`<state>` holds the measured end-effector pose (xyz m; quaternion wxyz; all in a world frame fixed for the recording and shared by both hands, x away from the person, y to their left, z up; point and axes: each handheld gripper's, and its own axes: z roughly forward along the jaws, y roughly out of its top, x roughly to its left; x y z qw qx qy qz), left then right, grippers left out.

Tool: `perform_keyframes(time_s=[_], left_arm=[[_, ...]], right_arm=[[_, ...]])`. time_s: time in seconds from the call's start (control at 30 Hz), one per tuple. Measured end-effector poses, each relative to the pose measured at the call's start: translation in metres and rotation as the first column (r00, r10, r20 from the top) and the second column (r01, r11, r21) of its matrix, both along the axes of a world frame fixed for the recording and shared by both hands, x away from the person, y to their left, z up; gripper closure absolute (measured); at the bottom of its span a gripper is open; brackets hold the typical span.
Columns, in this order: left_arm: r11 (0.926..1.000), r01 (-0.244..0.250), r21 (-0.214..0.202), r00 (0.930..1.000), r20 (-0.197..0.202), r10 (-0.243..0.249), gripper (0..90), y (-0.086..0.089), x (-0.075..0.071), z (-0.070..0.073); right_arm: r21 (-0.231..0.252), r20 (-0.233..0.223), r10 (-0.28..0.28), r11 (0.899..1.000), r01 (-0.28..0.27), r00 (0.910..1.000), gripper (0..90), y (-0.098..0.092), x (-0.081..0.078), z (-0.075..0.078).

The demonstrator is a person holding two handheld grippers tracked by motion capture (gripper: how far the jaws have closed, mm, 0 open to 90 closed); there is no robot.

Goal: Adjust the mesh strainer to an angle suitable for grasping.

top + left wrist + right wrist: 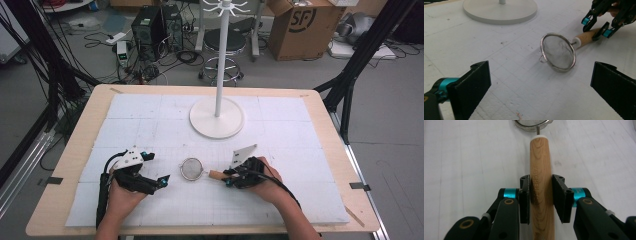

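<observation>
Now the wooden handle [540, 187] of the empty sieve [191, 169] was squeezed between the right claw [541, 200], nearly shut; the left claw [541, 85] was held wide open, holding nothing.

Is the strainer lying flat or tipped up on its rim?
Tipped. In the left gripper view the strainer stands on its rim edge, mesh facing sideways, wooden handle between the right gripper's jaws.

High view: fixed above the near edge of the wooden counter [75, 130], facing forward and down, far off. Left gripper view: low, close, facing the round metal mesh strainer with wooden handle [558, 52], the white disc-shaped stand base [499, 11] behind it. Right gripper view: very close, looking along that handle [541, 182] toward the strainer. All three share the strainer.
</observation>
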<state>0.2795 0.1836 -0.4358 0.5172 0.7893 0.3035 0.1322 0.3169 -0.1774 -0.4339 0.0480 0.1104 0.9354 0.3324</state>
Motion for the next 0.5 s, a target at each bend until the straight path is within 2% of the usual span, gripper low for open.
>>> perform_keyframes(time_s=[0.1,0.17,0.2,0.23,0.33,0.4,0.47,0.5], left_arm=[[1.0,0.001,-0.001,1.0,0.001,-0.001,3.5,0.0,0.0,0.0],[1.0,0.002,-0.001,1.0,0.001,-0.002,3.5,0.001,0.0,0.0],[1.0,0.0,-0.001,1.0,0.001,0.0,3.4,0.001,0.0,0.0],[1.0,0.0,-0.001,1.0,0.002,0.0,3.5,0.001,0.0,0.0],[1.0,-0.004,-0.002,1.0,0.001,0.004,3.5,0.002,-0.001,0.0],[1.0,-0.006,-0.004,1.0,-0.003,0.006,3.5,0.003,-0.001,0.0],[1.0,-0.006,-0.001,1.0,-0.003,0.006,3.4,0.003,-0.001,0.0],[1.0,-0.006,-0.002,1.0,-0.005,0.006,3.5,0.003,-0.001,0.0]], right_arm=[[0.006,0.008,0.002,1.0,-0.002,1.0,68.7,0.013,0.003,-0.001],[-0.011,0.025,-0.007,1.0,0.008,0.9997,66.5,0.016,0.003,-0.003],[-0.027,0.033,-0.014,1.0,0.014,0.9994,64.1,0.017,0.002,-0.004],[-0.023,0.043,-0.023,0.999,0.024,0.9988,60.7,0.015,0.001,-0.004],[-0.018,0.039,-0.033,0.999,0.034,0.9987,57.5,0.005,-0.003,-0.003],[-0.028,0.04,-0.049,0.998,0.051,0.998,57.5,-0.008,-0.005,-0.002],[-0.03,0.025,-0.076,0.997,0.077,0.9968,61.6,-0.024,-0.007,-0.004],[-0.015,0.015,-0.078,0.997,0.078,0.9969,64.0,-0.026,-0.007,-0.005]])
